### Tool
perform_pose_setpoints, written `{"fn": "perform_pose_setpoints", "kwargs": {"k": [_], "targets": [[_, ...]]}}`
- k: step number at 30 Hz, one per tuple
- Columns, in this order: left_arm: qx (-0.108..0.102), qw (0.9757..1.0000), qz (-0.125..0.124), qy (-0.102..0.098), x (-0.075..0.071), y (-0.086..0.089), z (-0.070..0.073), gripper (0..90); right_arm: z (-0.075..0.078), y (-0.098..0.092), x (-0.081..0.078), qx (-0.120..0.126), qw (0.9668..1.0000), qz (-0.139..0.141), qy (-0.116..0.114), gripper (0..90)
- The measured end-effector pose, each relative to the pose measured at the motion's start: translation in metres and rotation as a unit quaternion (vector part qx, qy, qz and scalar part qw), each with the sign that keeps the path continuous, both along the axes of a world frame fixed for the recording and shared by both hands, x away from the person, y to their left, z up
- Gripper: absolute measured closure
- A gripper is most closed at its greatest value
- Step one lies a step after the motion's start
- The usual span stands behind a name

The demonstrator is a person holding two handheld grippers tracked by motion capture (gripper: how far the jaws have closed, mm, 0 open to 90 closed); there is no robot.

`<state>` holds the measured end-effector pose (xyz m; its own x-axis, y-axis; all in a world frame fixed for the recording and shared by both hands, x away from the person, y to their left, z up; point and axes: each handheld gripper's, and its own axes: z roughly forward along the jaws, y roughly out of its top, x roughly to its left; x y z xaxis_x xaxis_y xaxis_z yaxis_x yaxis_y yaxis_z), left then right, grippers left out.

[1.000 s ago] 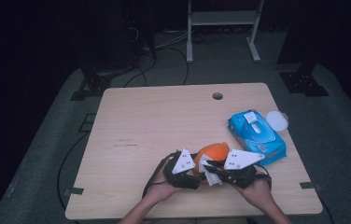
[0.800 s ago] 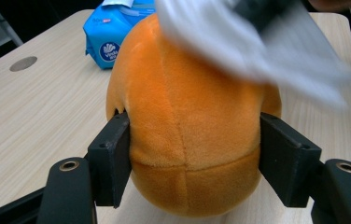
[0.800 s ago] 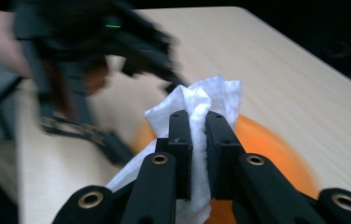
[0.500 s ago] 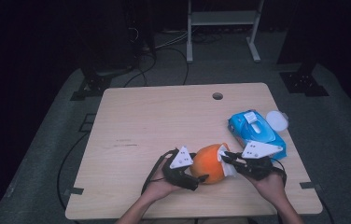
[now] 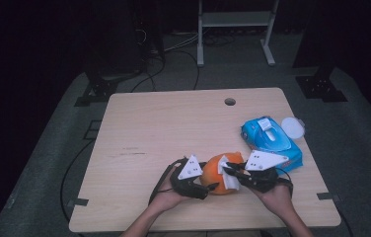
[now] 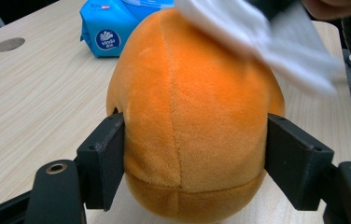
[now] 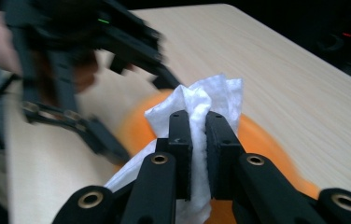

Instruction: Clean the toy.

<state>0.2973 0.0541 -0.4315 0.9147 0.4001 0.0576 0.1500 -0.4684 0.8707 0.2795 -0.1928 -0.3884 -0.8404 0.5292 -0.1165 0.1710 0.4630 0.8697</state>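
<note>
I hold the soft orange plush ball (image 6: pixel 194 126) between my left jaws, which have just been closing, and wipe it with the white tissue (image 7: pixel 201 105) pinched in my right jaws. Next I rub further round.

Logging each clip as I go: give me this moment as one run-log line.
left gripper: shut on orange plush toy, jaws just closing | right gripper: shut on white wipe, wipe on toy | blue wipes pack: lying beside
</note>
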Motion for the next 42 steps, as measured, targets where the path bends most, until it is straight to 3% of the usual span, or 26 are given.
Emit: {"fn": "perform_pose_setpoints", "kwargs": {"k": [2, 3, 5, 8, 10, 13, 18, 21, 23, 25, 28, 33, 35, 37, 39, 42], "targets": [[-0.008, 0.9998, 0.005, 0.015, 0.002, 0.000, 0.000, 20.2, -0.002, -0.010, 0.003, -0.002, 0.9999, -0.017, 0.002, 81.0], [-0.015, 0.9993, 0.008, 0.035, 0.003, -0.002, 0.001, 18.0, -0.003, -0.012, 0.003, 0.000, 0.9998, -0.019, 0.005, 81.0], [-0.015, 0.9990, 0.012, 0.041, 0.003, -0.004, 0.002, 15.2, -0.003, -0.009, 0.000, 0.001, 0.9998, -0.017, 0.007, 81.1], [-0.006, 0.9999, 0.011, 0.003, -0.004, -0.007, 0.003, 24.3, 0.000, 0.007, -0.008, -0.009, 0.9999, 0.006, -0.002, 81.1], [0.014, 0.9993, -0.003, -0.033, -0.011, -0.011, 0.003, 27.5, 0.002, 0.017, -0.012, -0.005, 0.9996, 0.026, -0.004, 81.1], [0.025, 0.9981, -0.019, -0.054, -0.015, -0.012, 0.003, 29.3, 0.006, 0.027, -0.014, -0.023, 0.9990, 0.034, -0.019, 81.1], [0.013, 0.9991, -0.019, -0.035, -0.009, -0.006, 0.000, 27.4, 0.005, 0.001, 0.000, -0.010, 0.9999, -0.011, -0.005, 81.1], [-0.016, 0.9998, -0.004, 0.006, -0.002, -0.003, 0.002, 19.2, 0.000, -0.014, 0.008, 0.000, 0.9995, -0.029, 0.008, 81.1], [-0.042, 0.9987, 0.002, 0.030, 0.000, -0.002, 0.003, 17.7, -0.003, -0.018, 0.009, 0.006, 0.9992, -0.038, 0.009, 81.1], [-0.042, 0.9988, 0.001, 0.025, -0.001, -0.003, 0.004, 20.9, -0.003, -0.016, 0.007, 0.003, 0.9994, -0.032, 0.012, 81.1], [-0.025, 0.9996, 0.007, 0.010, -0.002, -0.001, 0.003, 28.0, -0.002, -0.009, 0.004, -0.004, 0.9997, -0.023, 0.010, 81.3], [-0.023, 0.9992, 0.026, 0.023, 0.004, 0.005, 0.000, 24.5, -0.001, 0.010, -0.007, -0.017, 0.9998, 0.003, 0.005, 81.5], [-0.029, 0.9988, 0.021, 0.033, 0.005, 0.007, 0.000, 21.9, -0.001, 0.016, -0.009, -0.030, 0.9995, 0.001, -0.006, 81.4], [-0.041, 0.9984, 0.007, 0.038, 0.004, 0.008, 0.001, 22.2, -0.001, 0.014, -0.006, -0.023, 0.9997, 0.003, 0.002, 81.4], [-0.037, 0.9989, -0.001, 0.027, 0.001, 0.004, 0.003, 23.5, -0.002, 0.011, -0.004, -0.007, 0.9997, 0.009, 0.022, 81.4], [-0.018, 0.9994, -0.019, -0.023, -0.008, -0.003, 0.004, 27.6, 0.000, 0.015, -0.007, -0.006, 0.9996, 0.018, 0.019, 81.4]]}}
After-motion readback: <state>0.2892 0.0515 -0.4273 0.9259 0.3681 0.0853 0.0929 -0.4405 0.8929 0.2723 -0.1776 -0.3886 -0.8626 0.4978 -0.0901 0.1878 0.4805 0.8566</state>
